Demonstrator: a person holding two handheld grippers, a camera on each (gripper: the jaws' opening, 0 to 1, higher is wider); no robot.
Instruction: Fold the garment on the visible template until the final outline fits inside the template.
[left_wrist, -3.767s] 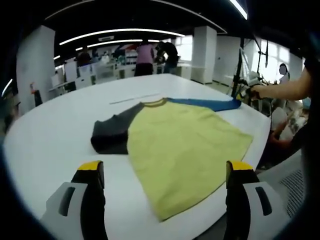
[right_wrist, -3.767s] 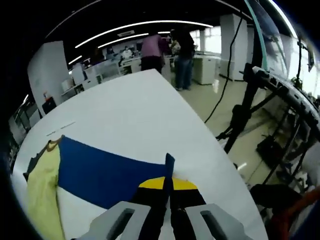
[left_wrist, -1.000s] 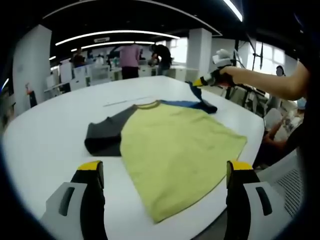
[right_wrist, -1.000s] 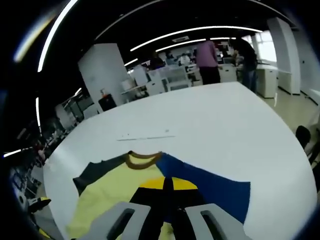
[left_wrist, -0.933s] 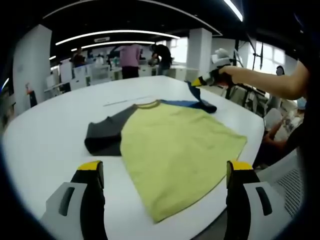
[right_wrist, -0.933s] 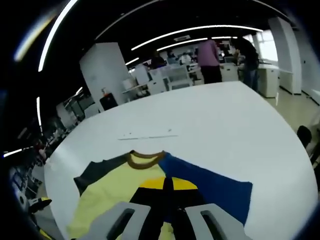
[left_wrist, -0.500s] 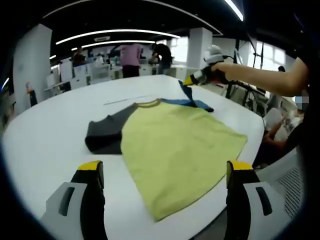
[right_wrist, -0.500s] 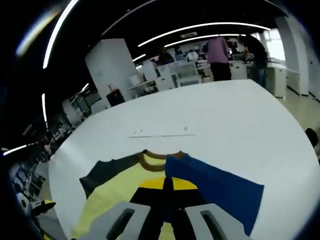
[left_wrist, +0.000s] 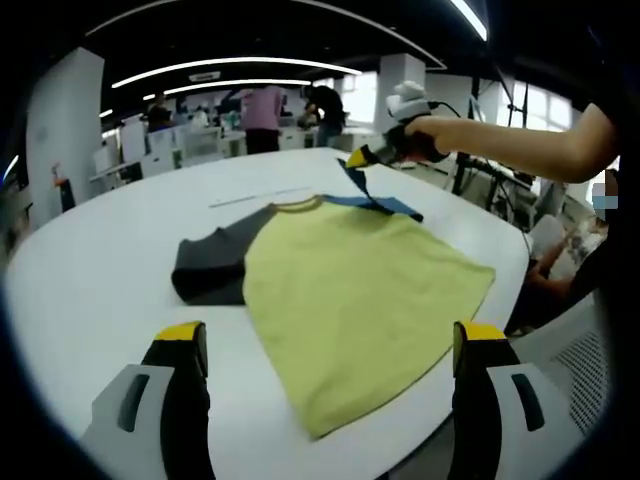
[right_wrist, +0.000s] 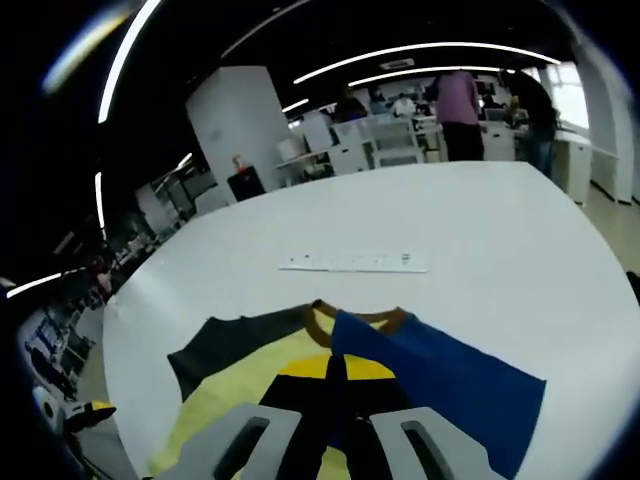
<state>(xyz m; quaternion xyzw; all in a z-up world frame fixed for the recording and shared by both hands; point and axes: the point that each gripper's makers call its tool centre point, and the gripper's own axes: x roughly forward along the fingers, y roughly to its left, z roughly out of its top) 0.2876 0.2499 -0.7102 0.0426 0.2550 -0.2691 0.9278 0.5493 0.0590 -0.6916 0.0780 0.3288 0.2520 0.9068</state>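
Left gripper view: left gripper (left_wrist: 325, 350) jaws spread, empty; soft yellow cloth T-shirt with grey and blue sleeves (left_wrist: 360, 290) lies flat just ahead between them.

Right gripper view: right gripper (right_wrist: 335, 385) jaws pressed together, pinching blue sleeve (right_wrist: 440, 385). Limp, light; grip hems or cuffs.

A large white table (left_wrist: 90, 270) with rounded edges holds a shirt (left_wrist: 350, 290) spread flat near one edge: yellow body, dark grey sleeve (left_wrist: 215, 268), brown collar. Farther toward the table's middle lies a thin white strip (right_wrist: 352, 262), apart from the shirt.
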